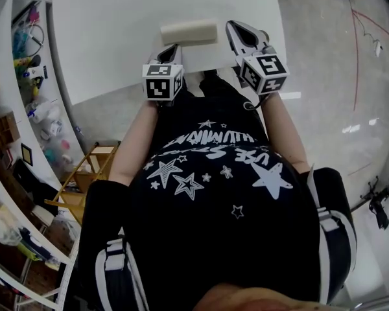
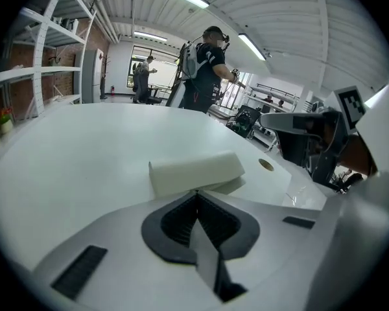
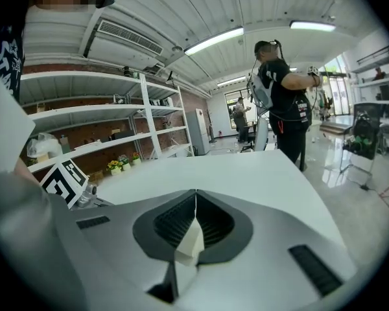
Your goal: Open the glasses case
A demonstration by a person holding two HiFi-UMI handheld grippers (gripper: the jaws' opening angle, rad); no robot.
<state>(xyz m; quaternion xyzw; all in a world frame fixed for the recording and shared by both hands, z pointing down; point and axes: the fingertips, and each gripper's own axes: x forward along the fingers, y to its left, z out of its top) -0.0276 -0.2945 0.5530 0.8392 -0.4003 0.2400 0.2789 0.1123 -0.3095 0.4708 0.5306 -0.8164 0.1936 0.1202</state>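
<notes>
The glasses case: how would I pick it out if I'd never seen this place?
Find the big white table in front of the person. Near its front edge, by the tips of the left gripper and right gripper, lies the glasses case. It is a plain cream oblong box, unlike the grey grippers with their black-and-white marker cubes.
</notes>
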